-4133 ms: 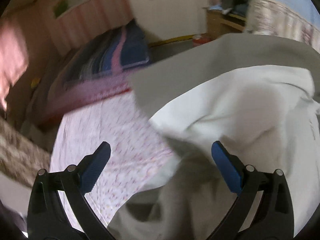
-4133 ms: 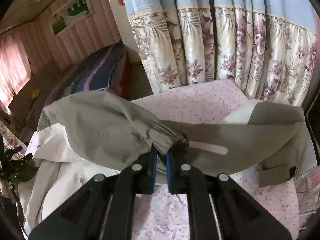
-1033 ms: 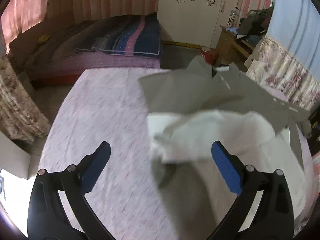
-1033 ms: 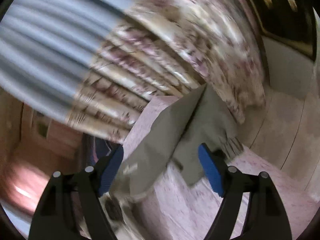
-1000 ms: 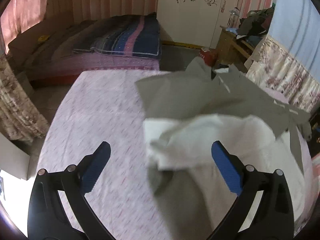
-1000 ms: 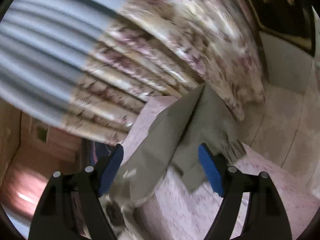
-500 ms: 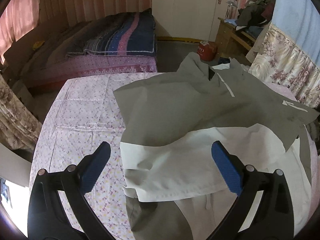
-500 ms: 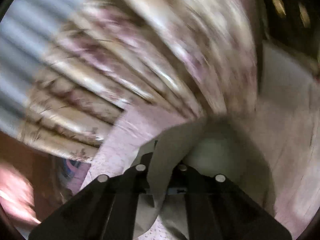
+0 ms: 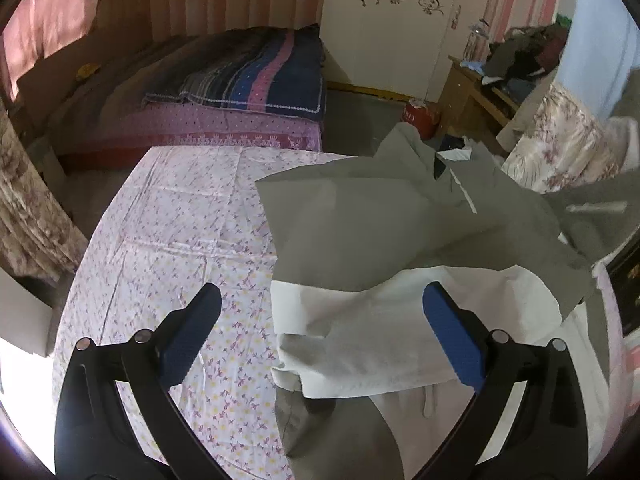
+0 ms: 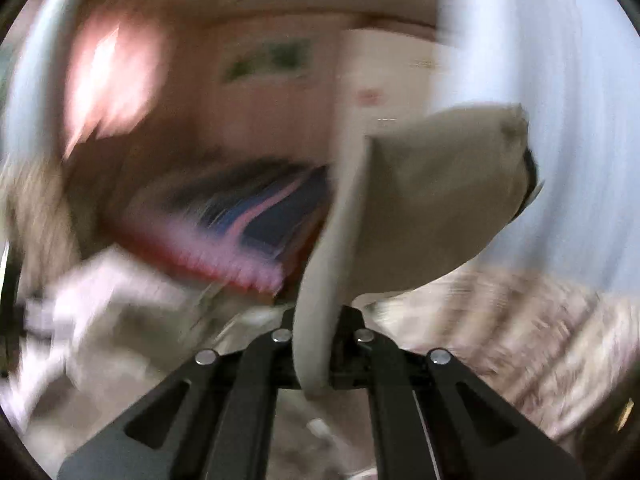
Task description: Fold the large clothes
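Left gripper [image 9: 322, 336]: two matte black plastic arms, angular, with triangular cut-outs near the base. Blue ribbed pads [image 9: 454, 344] on the inner faces of the fingertips. Two round silver screw heads on each arm.

Right gripper [image 10: 318, 354]: same black linkage arms, four silver screw heads in a row across the top, slot cut-outs lower down. View is motion-blurred; pad colour not visible.

Grey jacket [image 9: 360, 216] — rumpled, white lining up

A table under a floral cloth [image 9: 172, 232] carries everything. A grey jacket [image 9: 360, 216] lies on its right half.
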Available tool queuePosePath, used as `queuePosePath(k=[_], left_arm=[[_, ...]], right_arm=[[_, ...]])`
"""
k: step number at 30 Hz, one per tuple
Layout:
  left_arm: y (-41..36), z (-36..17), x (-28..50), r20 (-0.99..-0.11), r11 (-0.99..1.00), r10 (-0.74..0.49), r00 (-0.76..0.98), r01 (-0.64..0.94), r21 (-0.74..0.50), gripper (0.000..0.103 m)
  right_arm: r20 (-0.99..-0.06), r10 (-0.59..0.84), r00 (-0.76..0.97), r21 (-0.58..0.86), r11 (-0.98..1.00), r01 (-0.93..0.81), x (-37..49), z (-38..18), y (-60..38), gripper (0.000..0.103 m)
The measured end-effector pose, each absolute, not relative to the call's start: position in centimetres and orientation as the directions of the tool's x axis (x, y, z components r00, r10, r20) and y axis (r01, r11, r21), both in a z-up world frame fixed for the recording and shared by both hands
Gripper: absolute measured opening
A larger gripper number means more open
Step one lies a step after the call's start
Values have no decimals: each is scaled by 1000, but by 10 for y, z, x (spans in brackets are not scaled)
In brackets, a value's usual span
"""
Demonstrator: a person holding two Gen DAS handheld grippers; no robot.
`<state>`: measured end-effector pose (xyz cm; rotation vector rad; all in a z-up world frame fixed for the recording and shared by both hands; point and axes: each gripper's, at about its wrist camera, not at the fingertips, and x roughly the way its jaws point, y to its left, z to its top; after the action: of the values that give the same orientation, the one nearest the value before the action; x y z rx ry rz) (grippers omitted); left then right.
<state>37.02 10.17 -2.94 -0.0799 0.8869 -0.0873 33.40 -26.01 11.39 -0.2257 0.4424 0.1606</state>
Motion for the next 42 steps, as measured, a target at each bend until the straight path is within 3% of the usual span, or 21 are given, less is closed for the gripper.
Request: queuePosePath(k=[3,6,9,10,12,13,14,17,19,25,31,33,35,38,39,42], left_arm=[[112,-36,369,-777,988,-125,617,4,-156,100],[118,-41,366,-780,984,-136,611,-6,-177,100],[119,-42,359,-782,988,-125,611,3,-155,100],[119,-41,356,-781,990,-115,614,8,-140,100],[118,-39,355,-777,993,-101,621,15,-117,100],[117,-37,356,-776,994,-97,624,15,-112,100],[115,-36,357,-774,993,-102,624,18,-117,100],[104,-33,367,-773,990,-129,622,38,-134,100],[90,-32,379,-775,987,-157,612,73,-142,100],[41,-38,435,-812,969,-245,531,157,-190,100],[0,-69,491,-888,972,-175,425,216,-89,98],[-8,-79,497,-901,966,-180,395,242,-87,76],[-18,-87,497,-908,958,-168,385,282,-57,34],[-19,-72,488,-874,952,-187,449,303,-48,28],[-17,-61,484,-857,950,-210,471,306,-64,22],[9,-7,456,-731,930,-339,593,327,-167,20]], right_arm=[[-608,160,777,-266,881,-390,335,38,-168,4],[-755,144,640,-252,837,-486,341,-38,-126,15],[-794,160,587,-199,844,-499,337,-58,-129,23],[-795,175,581,-174,851,-495,335,-53,-137,30],[-774,208,597,-128,873,-471,326,-27,-162,52],[-756,229,613,-108,880,-463,321,-19,-170,75],[-718,268,642,-66,892,-446,314,1,-190,80],[-673,307,673,26,919,-393,308,30,-239,80],[-661,250,707,16,947,-320,303,36,-264,80],[-690,141,710,87,990,-111,335,10,-347,80],[-727,142,672,166,986,-29,353,-21,-384,80],[-731,153,665,178,984,-30,354,-27,-381,80],[-732,157,663,179,983,-35,357,-29,-382,80],[-723,170,670,200,979,-32,363,-30,-382,80],[-717,175,674,210,977,-30,365,-29,-382,80],[-695,192,692,231,972,-37,364,-22,-379,80]])
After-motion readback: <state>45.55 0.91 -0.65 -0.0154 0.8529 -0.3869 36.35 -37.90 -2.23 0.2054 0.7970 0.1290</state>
